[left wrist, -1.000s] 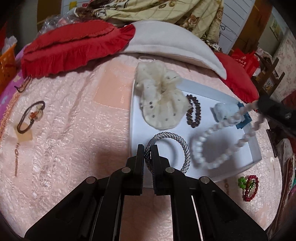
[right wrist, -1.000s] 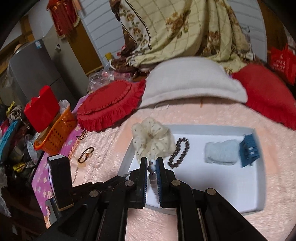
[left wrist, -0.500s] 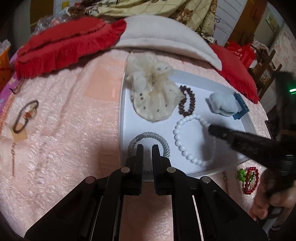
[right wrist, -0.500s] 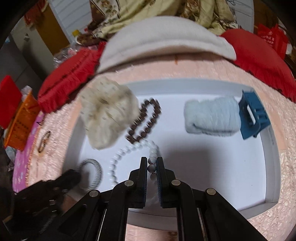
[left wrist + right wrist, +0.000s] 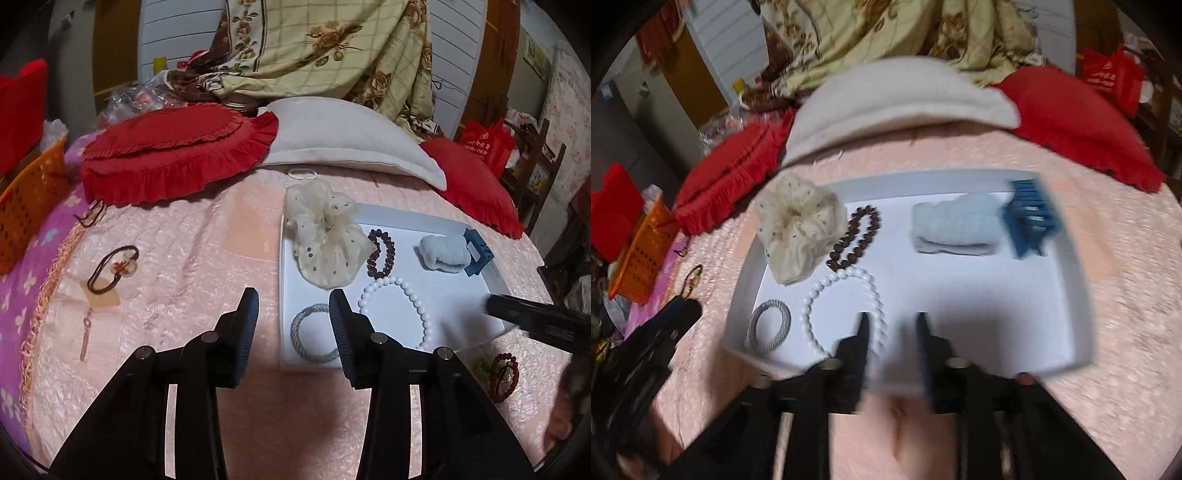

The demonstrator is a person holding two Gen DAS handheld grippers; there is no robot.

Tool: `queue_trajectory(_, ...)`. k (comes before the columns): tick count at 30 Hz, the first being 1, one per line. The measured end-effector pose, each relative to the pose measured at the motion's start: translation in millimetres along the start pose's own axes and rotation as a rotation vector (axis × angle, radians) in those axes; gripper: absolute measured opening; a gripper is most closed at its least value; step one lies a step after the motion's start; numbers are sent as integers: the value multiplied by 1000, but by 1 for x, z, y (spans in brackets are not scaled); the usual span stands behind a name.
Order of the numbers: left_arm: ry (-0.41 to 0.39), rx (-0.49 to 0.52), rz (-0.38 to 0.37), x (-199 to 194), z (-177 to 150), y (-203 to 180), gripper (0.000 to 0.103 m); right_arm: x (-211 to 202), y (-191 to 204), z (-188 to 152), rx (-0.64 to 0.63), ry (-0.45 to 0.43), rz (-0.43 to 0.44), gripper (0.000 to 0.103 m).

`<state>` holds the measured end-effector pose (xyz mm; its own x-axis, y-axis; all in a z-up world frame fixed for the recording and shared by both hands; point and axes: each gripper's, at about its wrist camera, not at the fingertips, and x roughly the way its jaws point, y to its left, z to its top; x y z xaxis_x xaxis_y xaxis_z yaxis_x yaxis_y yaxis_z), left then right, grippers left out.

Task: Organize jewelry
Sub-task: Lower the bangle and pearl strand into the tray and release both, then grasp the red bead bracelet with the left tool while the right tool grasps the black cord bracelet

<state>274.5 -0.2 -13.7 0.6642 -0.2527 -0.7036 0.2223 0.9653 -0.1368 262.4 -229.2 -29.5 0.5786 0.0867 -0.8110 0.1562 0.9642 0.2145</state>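
White tray (image 5: 746, 258) holds scrunchie (image 5: 798, 229), bead bracelets (image 5: 855, 236), blue clip (image 5: 1030, 225).

A glossy white bead bracelet (image 5: 402, 306) and a silvery woven bangle (image 5: 314, 332) lie in a smooth matt white tray (image 5: 436, 221) beside a sheer cloth scrunchie (image 5: 325, 240), on a nubbly pink quilted bedspread (image 5: 177, 258).

Left gripper (image 5: 293, 310) sits low in the middle of its own view, jaws spread wide apart with nothing between them, black arms running down to the bottom edge. Right gripper (image 5: 891, 328) is bottom center in its view, pretty blurry, jaws parted too and holding nothing. In the left view the right gripper also pokes in from the right edge as a dark bar, with a bit of hand (image 5: 567, 413) at lower right.
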Motion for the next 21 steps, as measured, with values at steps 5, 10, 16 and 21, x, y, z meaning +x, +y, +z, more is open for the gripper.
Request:
queue_trajectory(5,-16,3,-1,-25,-14,-8,39,-31,-41,-34,-9,-23,-91,40)
queue_trajectory(10,23,-29,-66,-52,-27,-22,39,-28,-85,-60,50,6,-117,40)
queue_trajectory(16,58,-90,-120,-60,-54,-28,39,5,-85,-63,126,66,2,39)
queue_trajectory(21,69,-75,-84,-42,-65,-15,39,5,-35,-75,116,155,382,38)
